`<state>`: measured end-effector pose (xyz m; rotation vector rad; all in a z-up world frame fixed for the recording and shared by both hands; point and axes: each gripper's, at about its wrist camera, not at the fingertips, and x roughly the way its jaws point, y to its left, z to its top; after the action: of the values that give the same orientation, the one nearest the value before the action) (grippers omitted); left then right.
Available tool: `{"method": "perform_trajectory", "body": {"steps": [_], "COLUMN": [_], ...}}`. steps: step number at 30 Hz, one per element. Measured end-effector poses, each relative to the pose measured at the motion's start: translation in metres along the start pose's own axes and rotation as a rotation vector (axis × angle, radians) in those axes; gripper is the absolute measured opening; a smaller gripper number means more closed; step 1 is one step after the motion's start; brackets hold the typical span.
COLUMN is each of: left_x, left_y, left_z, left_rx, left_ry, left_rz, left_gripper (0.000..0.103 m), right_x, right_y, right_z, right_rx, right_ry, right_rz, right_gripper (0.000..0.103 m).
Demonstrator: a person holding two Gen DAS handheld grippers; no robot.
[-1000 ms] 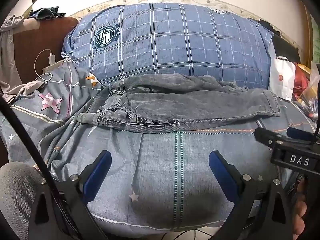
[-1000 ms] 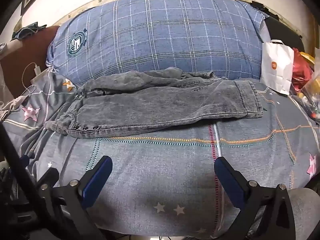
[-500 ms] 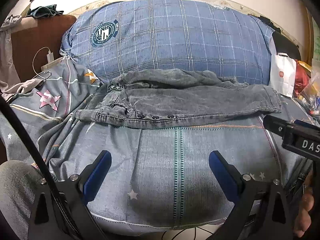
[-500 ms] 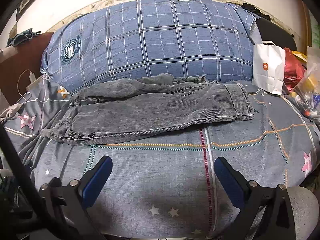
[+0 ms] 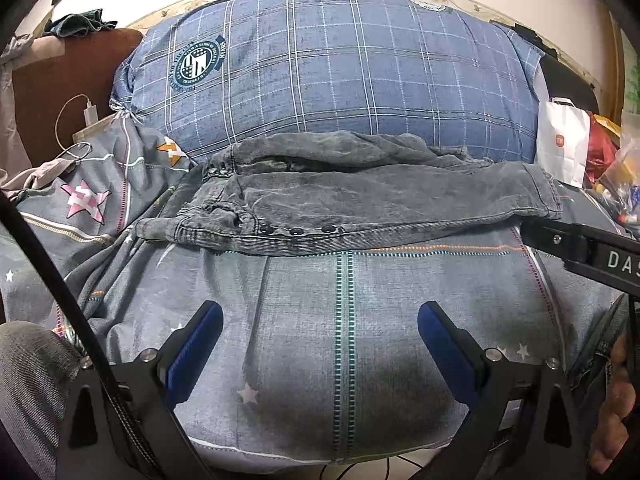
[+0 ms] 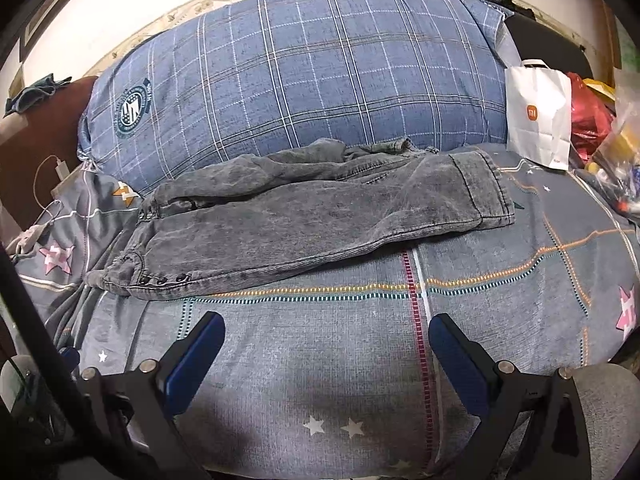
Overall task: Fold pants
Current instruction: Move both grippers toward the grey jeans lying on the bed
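Through the left wrist view, we are holding our left gripper (image 5: 318,344) released, blue pads spread wide above the star-print bedsheet (image 5: 344,320), while the grey denim pants (image 5: 360,204) are lying lengthwise against the blue plaid pillow (image 5: 332,80). Through the right wrist view, we are keeping our right gripper (image 6: 326,350) equally unclenched, short of the pants (image 6: 304,220), whose cuff is pointing toward a white paper bag (image 6: 540,116).

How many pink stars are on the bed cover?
2 show. One pink pixel star lies on the grey patterned bed cover left of the grey denim pants; the other is at the right edge. More may be hidden.
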<state>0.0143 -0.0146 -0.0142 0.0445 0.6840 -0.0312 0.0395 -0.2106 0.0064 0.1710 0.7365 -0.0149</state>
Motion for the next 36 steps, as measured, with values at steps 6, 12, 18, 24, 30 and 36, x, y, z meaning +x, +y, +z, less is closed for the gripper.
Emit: {"method": "perform_trajectory", "body": {"steps": [6, 12, 18, 24, 30, 36], "left_x": [0.013, 0.032, 0.052, 0.058, 0.045, 0.029], "left_y": [-0.007, 0.001, 0.016, 0.026, 0.022, 0.02], "left_z": [0.003, 0.006, 0.009, 0.009, 0.01, 0.013], "left_rx": [0.01, -0.037, -0.123, -0.182, -0.15, -0.12], "left_ry": [0.028, 0.087, 0.152, 0.182, 0.137, 0.106], "left_rz": [-0.015, -0.014, -0.022, -0.019, -0.006, -0.003], "left_gripper": [0.098, 0.098, 0.098, 0.098, 0.098, 0.098], "right_x": [0.016, 0.031, 0.044, 0.05, 0.042, 0.03], "right_y": [0.001, 0.004, 0.006, 0.003, -0.001, -0.011], "right_z": [0.0, 0.001, 0.004, 0.005, 0.005, 0.004], "right_rx": [0.005, -0.004, -0.014, -0.001, 0.015, 0.061], "right_ry": [0.039, 0.072, 0.096, 0.112, 0.094, 0.078], "right_rz": [-0.01, -0.019, -0.032, -0.036, -0.032, -0.029], "right_gripper": [0.103, 0.103, 0.103, 0.103, 0.103, 0.103]}}
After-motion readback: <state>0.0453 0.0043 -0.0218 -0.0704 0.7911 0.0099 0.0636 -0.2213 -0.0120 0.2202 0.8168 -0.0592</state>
